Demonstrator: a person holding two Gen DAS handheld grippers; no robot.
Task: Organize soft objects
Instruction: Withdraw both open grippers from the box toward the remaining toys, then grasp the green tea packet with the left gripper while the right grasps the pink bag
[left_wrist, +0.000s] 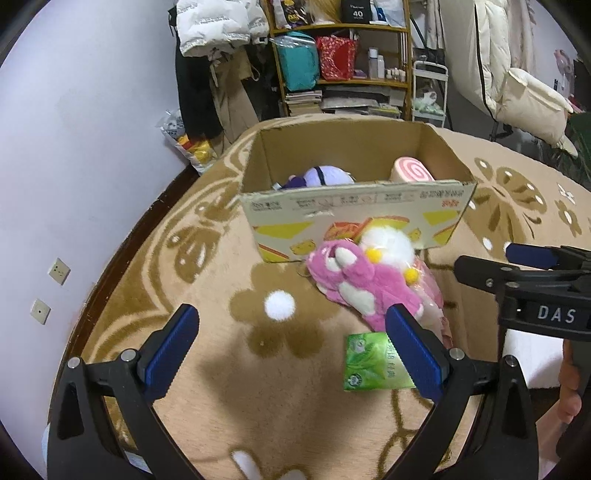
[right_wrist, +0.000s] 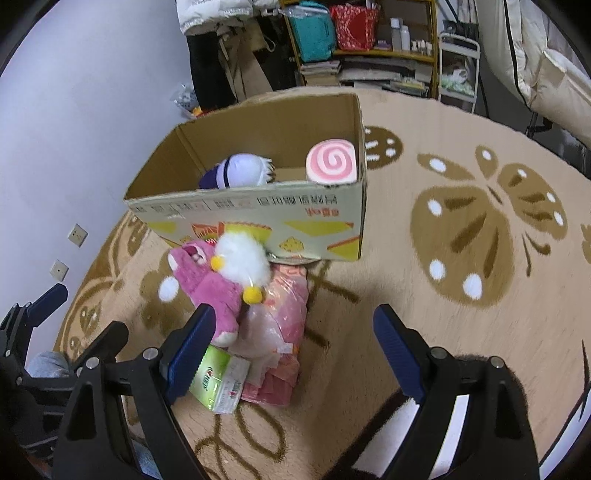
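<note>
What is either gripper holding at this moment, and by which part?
Nothing is held. The left gripper and the right gripper both stand open above the carpet, with the pink plush and green packet lying loose in front of the box.

patterned rug (right_wrist: 461, 332); cluttered shelf (left_wrist: 340, 55); hanging coats (left_wrist: 214, 33).

Left gripper (left_wrist: 291, 347) and right gripper (right_wrist: 295, 350): black plastic frames, ribbed blue finger pads (left_wrist: 413, 347), silver screws, white "DAS" marking; bare fingers (left_wrist: 570, 391) on handle.
</note>
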